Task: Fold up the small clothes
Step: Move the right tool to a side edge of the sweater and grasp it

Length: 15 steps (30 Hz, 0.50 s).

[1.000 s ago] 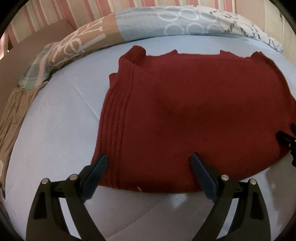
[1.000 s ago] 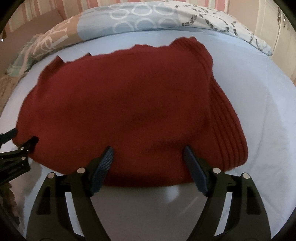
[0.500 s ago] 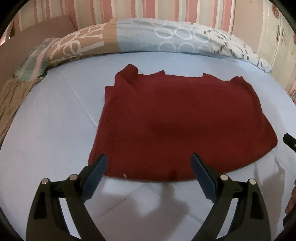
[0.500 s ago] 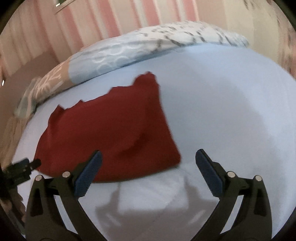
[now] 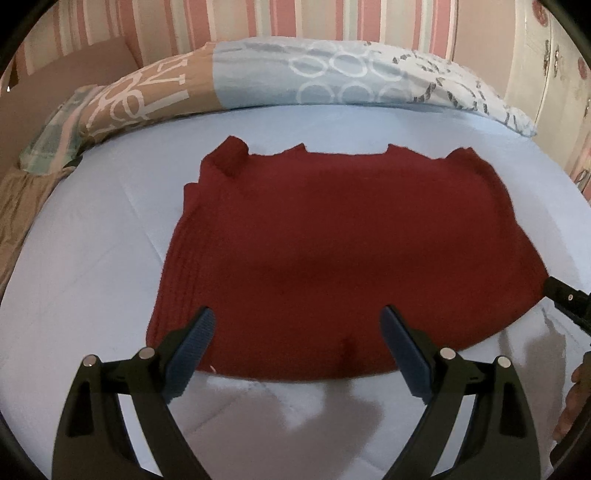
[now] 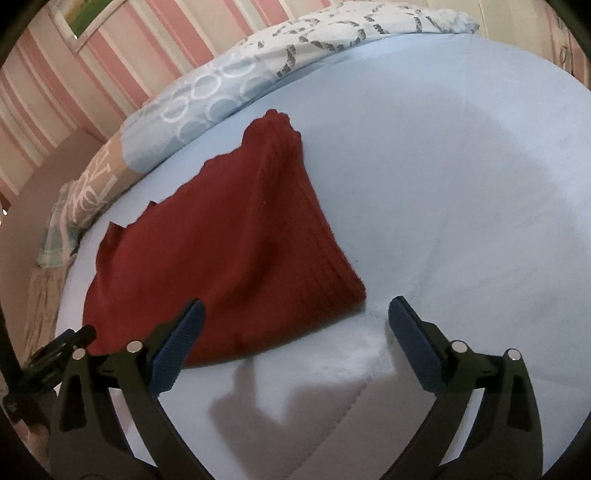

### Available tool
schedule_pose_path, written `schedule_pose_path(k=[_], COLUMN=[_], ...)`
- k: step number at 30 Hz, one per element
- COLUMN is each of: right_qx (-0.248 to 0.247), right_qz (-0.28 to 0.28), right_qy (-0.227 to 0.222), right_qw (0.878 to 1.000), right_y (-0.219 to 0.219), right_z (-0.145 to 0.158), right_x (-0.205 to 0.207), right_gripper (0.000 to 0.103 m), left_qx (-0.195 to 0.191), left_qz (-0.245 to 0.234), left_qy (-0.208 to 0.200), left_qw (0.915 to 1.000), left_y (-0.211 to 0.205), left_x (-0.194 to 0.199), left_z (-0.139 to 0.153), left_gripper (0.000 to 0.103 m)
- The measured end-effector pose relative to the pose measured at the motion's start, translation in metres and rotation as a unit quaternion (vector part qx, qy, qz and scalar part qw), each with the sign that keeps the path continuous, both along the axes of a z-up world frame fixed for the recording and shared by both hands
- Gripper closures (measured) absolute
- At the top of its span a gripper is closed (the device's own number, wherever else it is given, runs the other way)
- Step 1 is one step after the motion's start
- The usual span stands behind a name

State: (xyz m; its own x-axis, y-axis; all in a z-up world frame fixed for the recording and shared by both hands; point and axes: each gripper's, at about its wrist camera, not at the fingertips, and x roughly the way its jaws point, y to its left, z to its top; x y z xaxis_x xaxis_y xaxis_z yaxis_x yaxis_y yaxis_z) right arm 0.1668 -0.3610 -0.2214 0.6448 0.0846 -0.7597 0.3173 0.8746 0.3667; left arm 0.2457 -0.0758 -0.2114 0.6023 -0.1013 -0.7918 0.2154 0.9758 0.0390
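Left wrist view looks down on a dark red knitted garment (image 5: pixel 343 254) lying folded and flat on the pale blue sheet of a bed (image 5: pixel 92 266). Its ribbed edge runs along the left side, and small points of fabric stick up along the far edge. The left gripper (image 5: pixel 297 350) hovers over the near edge of the garment with its blue-padded fingers (image 5: pixel 194 347) wide apart and nothing clamped between them. At the right border of this view, part of the right gripper and a bit of a hand show just beside the garment's right corner.

Right wrist view shows the right gripper (image 6: pixel 295 343) over the bare sheet just beside the garment's near right corner. Its fingers (image 6: pixel 415 345) stand wide apart, having just closed in slightly, and hold nothing. A patterned duvet (image 5: pixel 332 81) lies bunched along the far side of the bed, against a striped pink wall (image 5: pixel 295 18).
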Motion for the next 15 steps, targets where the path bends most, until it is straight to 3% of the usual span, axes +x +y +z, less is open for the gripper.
schedule_pose_path(k=[10,15], right_qx=[0.005,0.018], right_qz=[0.015,0.026], right_qy=[0.022,0.032], right_qw=[1.0,0.999], right_y=[0.004,0.003], right_z=[-0.011,-0.019], right_x=[0.016,0.023], right_gripper=[0.008,0.004], left_qx=[-0.003,-0.002], left_qz=[0.022,0.026], left_qy=[0.009,0.007], left_qw=[0.9997,0.9996], left_y=[-0.001,-0.001], left_x=[0.006,0.008], left_z=[-0.002,0.002], left_gripper=[0.009,0.008])
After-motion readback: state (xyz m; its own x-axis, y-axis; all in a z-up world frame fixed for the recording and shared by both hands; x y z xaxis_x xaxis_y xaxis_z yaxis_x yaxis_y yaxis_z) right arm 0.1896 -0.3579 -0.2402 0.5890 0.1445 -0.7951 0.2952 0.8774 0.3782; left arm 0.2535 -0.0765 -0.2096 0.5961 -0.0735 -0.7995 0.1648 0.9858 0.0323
